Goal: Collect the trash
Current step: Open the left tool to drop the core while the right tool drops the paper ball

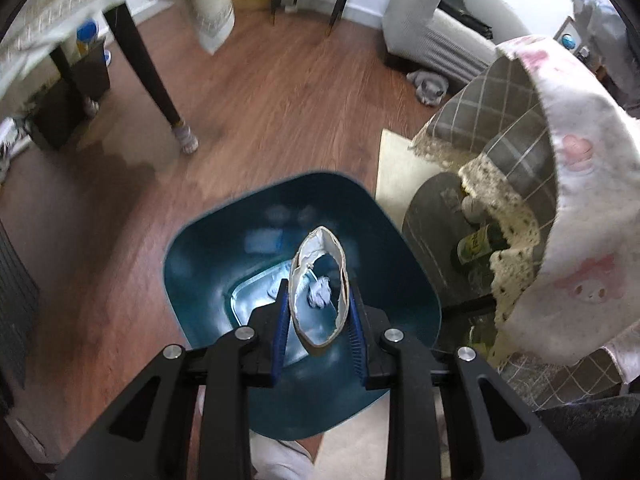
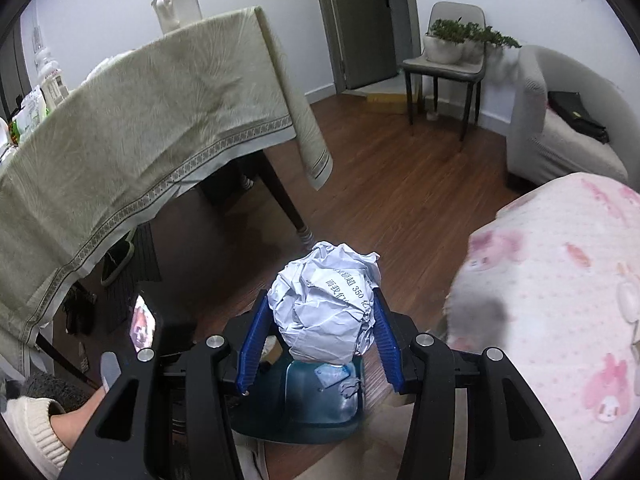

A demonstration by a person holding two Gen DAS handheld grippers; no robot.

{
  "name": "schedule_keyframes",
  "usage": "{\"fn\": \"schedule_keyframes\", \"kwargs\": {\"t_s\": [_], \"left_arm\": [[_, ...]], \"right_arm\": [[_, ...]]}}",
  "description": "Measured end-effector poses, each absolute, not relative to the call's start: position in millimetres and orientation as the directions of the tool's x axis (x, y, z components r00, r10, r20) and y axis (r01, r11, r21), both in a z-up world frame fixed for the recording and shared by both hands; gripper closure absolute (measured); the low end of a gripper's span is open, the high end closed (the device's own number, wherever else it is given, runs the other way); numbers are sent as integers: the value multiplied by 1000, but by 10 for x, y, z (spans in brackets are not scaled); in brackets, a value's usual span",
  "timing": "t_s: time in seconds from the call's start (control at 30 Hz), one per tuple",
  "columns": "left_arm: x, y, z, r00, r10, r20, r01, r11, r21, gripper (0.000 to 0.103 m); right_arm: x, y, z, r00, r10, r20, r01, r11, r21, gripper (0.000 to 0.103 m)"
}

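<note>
Readable writing first: on the crumpled paper ball (image 2: 326,304) printed Chinese characters can be made out along with the number "350". A yellow label is seen on the green bottle (image 1: 478,245) tucked under the covered surface, but its text is too blurry to read.

The paper ball is clamped between the blue fingers (image 2: 256,344) of the right gripper (image 2: 320,336), spread roughly halfway around it, and it's held above the teal trash bin (image 2: 304,412), which sits on the wooden floor (image 2: 400,184) just below. Some paper scraps (image 2: 336,376) are already seen inside the bin.

In the left wrist view, a squashed paper cup (image 1: 320,292) is pinched between the fingers of the left gripper (image 1: 320,312), which are narrowed onto its flattened sides. The cup is held open end up, right over the bin's mouth, and a small crumpled wad (image 1: 319,295) is seen through it.

Around the bin: a low surface draped with a pink cartoon-print cloth (image 2: 560,300) over a grey checked cloth (image 1: 492,108) with lace trim is crowded in just beside the bin. A bigger surface under a pale green tablecloth (image 2: 140,140) is set further off, its dark leg (image 1: 144,68) standing on the floor. A grey chair (image 2: 444,64) with potted plants (image 2: 468,36) and a light sofa (image 2: 560,128) are placed well apart near the wall.
</note>
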State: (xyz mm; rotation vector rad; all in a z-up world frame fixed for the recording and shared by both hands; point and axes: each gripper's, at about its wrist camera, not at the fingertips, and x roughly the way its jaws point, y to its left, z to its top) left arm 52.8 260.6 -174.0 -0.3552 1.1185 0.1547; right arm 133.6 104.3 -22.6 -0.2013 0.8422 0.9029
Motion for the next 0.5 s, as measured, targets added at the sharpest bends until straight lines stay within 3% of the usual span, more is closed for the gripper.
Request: {"fn": "schedule_keyframes", "kwargs": {"t_s": [0.3, 0.43, 0.5], "left_arm": [[422, 2662, -2094, 323, -93, -942, -307, 931, -197, 73], [366, 2715, -2160, 315, -78, -946, -310, 933, -180, 60], [348, 2763, -2124, 326, -81, -942, -317, 929, -190, 59]], "right_arm": [[1362, 1298, -557, 268, 563, -782, -762, 621, 185, 53], [1367, 1450, -790, 232, 525, -819, -763, 621, 182, 53], [1361, 1517, -905, 217, 507, -834, -763, 621, 179, 53]]}}
